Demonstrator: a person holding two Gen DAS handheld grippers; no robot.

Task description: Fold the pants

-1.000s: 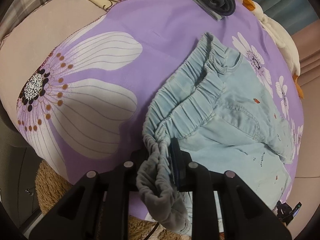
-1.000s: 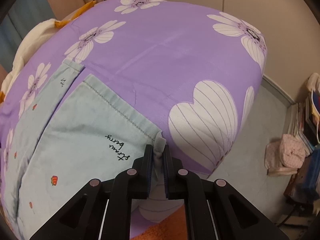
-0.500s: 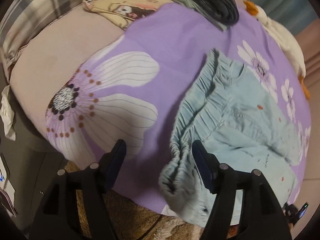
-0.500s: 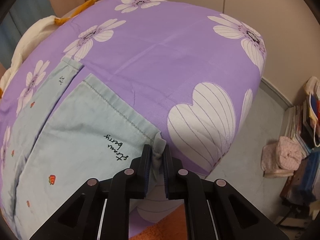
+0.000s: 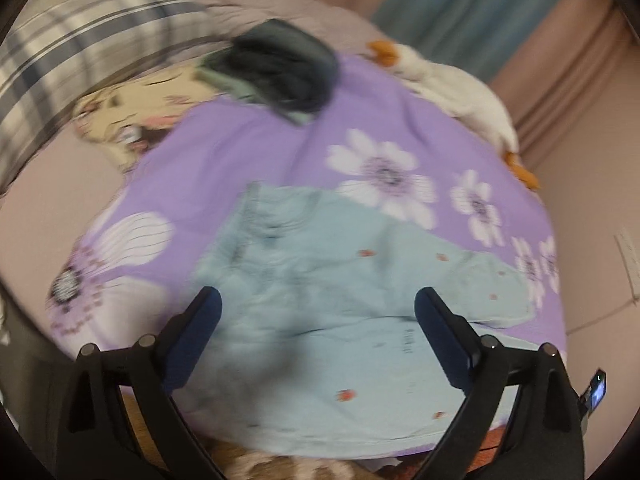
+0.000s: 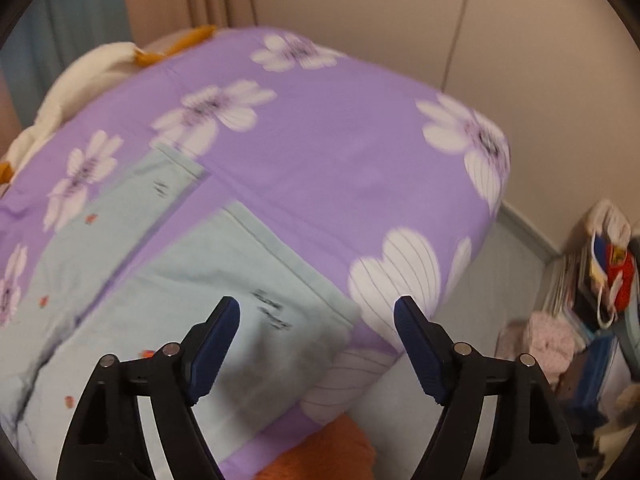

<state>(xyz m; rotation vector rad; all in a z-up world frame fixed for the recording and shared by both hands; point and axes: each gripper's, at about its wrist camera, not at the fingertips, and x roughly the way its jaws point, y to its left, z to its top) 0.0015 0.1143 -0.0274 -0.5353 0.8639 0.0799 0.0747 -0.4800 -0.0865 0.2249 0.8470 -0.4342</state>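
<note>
Light blue pants with small red strawberry prints lie spread on a purple flowered bedspread. In the left wrist view the waistband end lies at upper left and my left gripper hangs open and empty above the pants. In the right wrist view the two leg hems lie flat, side by side with a strip of purple between them. My right gripper is open and empty above the near leg's hem corner. Both views are blurred.
A dark folded garment and a cartoon-print cloth lie at the bed's far end by a plaid pillow. A white plush goose lies along the far edge. Bags and books stand on the floor at right.
Both grippers opened and let go of the pants, the left from the waistband first, the right from the hem corner. Both pulled back and up; the pants now lie flat.
</note>
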